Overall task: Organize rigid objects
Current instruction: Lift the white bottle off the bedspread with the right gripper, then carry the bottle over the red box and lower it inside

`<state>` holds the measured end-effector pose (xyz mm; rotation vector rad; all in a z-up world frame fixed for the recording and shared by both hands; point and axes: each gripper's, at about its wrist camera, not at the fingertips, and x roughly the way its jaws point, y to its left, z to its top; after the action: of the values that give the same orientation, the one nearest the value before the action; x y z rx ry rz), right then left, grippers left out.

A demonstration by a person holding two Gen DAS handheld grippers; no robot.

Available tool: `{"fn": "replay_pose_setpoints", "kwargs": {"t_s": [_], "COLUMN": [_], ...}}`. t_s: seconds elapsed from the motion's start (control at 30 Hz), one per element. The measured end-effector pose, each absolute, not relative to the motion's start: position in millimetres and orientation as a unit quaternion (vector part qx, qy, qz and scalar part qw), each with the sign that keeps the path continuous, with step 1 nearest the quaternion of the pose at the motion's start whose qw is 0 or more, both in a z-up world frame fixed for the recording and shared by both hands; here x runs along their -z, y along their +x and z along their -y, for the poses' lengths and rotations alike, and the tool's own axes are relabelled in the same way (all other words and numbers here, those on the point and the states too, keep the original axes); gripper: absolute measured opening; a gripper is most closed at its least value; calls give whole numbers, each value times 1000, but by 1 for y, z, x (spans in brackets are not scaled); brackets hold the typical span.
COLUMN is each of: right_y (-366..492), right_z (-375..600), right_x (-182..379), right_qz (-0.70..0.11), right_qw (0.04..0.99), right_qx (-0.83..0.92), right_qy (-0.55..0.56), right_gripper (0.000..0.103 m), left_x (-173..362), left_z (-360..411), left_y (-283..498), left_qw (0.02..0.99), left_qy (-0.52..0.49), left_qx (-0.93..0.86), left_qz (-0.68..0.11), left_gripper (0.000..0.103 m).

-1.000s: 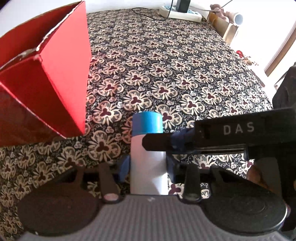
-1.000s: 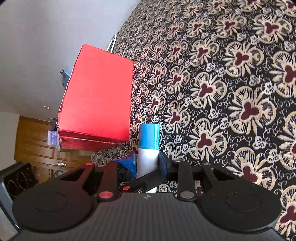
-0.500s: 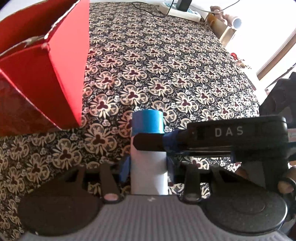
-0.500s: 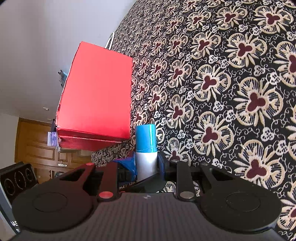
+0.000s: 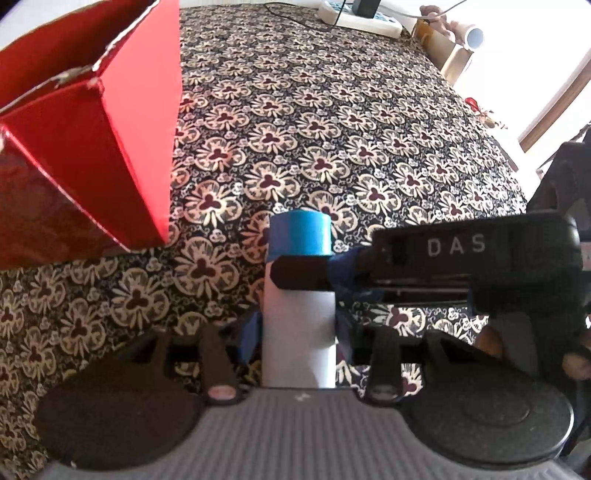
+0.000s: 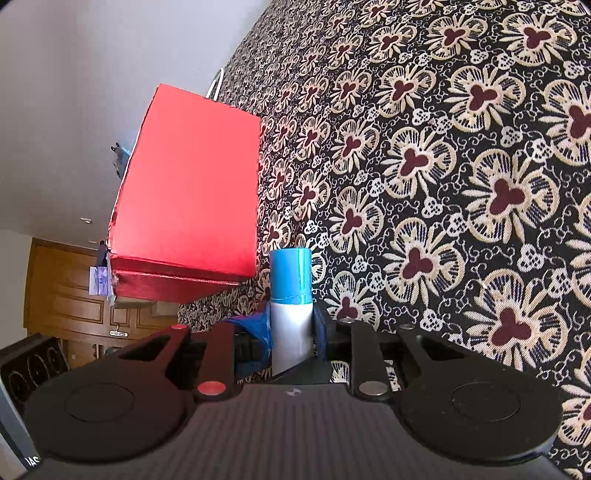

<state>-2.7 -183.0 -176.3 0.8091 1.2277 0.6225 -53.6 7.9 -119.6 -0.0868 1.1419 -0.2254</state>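
Cardboard comes first on the left of the left wrist view: a red box [image 5: 85, 155], open at the top, stands on the flower-patterned bedspread [image 5: 351, 122], to the left of the bottle and a little apart from it. The bottle [image 5: 299, 325], a white cylinder with a blue cap [image 5: 300, 233], is the landmark here; it stands between the blue-taped fingers of the left gripper [image 5: 297, 334], whose jaws are opening, with the pads just beside the bottle's sides (whether they touch it cannot be told). Across the bottle, just under the cap, lies a black finger of the right gripper [image 5: 301, 273], reaching in from the right, its body marked DAS. Right of the bottle and low in the frame, part of a hand [image 5: 574, 365] shows behind that gripper. Far beyond the bottle, at the bedspread's far edge, lies a white power strip [image 5: 360, 16].

In the right wrist view the red box [image 6: 192, 199] again sits left of the bottle [image 6: 291, 332], near it, and the blue cap [image 6: 290, 271] points away from the camera. The right gripper [image 6: 291, 334] is closing, its blue-taped fingers against both sides of the white body. Right of the bottle spreads only the bedspread [image 6: 461, 184].
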Motion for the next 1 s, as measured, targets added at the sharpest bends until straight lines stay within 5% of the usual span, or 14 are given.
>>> {"fn": "replay_pose_setpoints", "kwargs": {"t_s": [1.0], "right_y": [-31], "right_z": [139], "right_x": [145], "right_qz": [-536], "right_qw": [732], "right_qx": [-174], "right_qy": [382], "right_gripper": [7], "left_x": [110], "left_z": [-19], "left_y": [-57], "left_qw": [826], "left_qy": [44], "left_qx": [205], "left_qz": [-523], "left_gripper": [39]}}
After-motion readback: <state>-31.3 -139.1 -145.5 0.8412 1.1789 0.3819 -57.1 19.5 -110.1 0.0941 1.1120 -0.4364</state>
